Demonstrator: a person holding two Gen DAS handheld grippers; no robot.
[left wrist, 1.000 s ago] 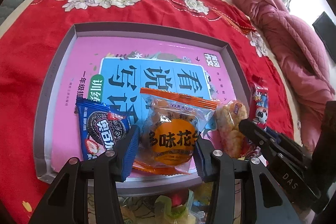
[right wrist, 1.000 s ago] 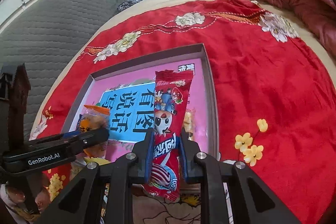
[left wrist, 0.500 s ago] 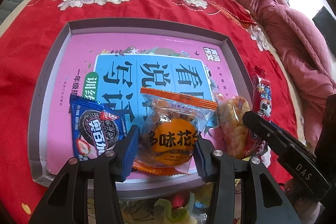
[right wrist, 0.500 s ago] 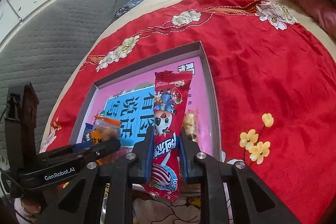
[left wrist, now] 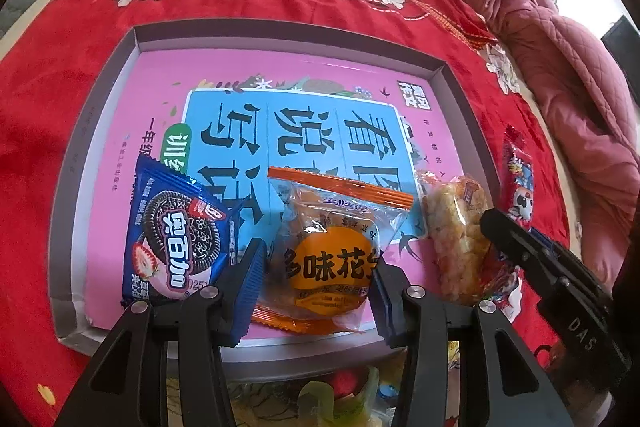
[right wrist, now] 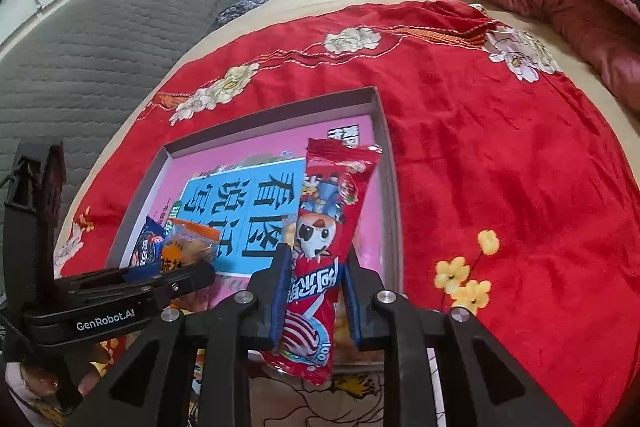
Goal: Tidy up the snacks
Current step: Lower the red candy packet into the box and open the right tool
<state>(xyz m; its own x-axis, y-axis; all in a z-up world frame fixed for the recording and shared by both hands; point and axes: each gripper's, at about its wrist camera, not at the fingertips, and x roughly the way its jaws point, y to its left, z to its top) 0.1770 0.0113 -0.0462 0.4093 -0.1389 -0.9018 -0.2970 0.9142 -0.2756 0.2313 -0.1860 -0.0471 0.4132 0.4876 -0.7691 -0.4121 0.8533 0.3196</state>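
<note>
While the red floral cloth (right wrist: 500, 155) and the shallow grey box (left wrist: 448, 75) with its pink book cover (left wrist: 248, 87) lie as they did a second ago, the change is at the right gripper (right wrist: 314, 291). Its jaws have just been opening a little, and the long red snack stick (right wrist: 324, 255) stands between them: the left pad seems against the wrapper, while a thin gap shows at the right pad, so the pinch looks to be loosening rather than firm. The stick hangs over the near right corner of the box, just beside the rice cracker bar (left wrist: 456, 239). By my reading this is the start of a release, which would put a fourth snack in the row.

Across the box, the left gripper (left wrist: 316, 283) shows hardly any change. Its jaws bracket the orange peanut packet (left wrist: 332, 259), blue pads close on both flanks, though I cannot tell whether they press or only touch. That packet rests on the box floor near the front wall, with the blue Oreo pack (left wrist: 172, 235) just beside it on the left, lying free.
</note>
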